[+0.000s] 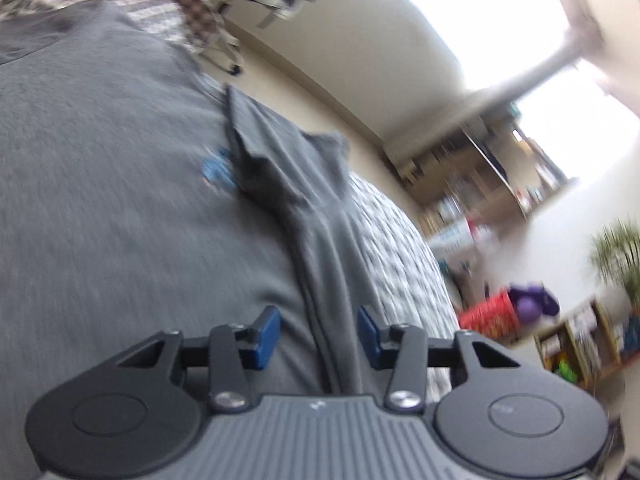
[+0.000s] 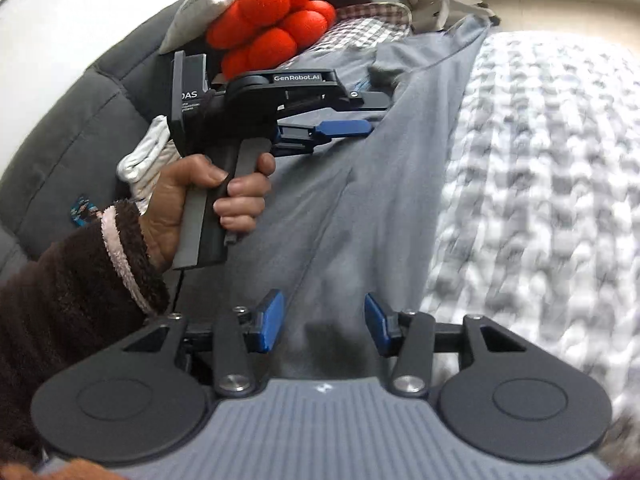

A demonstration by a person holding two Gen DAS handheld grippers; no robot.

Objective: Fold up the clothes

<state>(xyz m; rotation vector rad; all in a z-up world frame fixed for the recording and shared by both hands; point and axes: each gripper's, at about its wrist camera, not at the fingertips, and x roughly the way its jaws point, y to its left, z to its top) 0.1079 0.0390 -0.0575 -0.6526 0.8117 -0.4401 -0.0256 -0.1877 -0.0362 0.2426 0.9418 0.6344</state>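
We see a grey garment (image 1: 120, 200) spread on the bed, over a white-and-grey textured bedspread (image 2: 540, 200). It looks like a T-shirt, with a small blue print (image 1: 218, 170) near centre. A bunched ridge of fabric (image 1: 320, 240) runs from 12 to 6 o'clock into the left gripper (image 1: 319, 336); its jaws stand partly apart around the ridge, pads not pressing. Right gripper (image 2: 324, 326) hangs over flat grey cloth, jaws partly apart, gripping nothing. Orange cushion (image 2: 272, 20) at 11 o'clock.

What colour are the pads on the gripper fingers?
Blue pads, on black fingers; clearest in the right wrist view.
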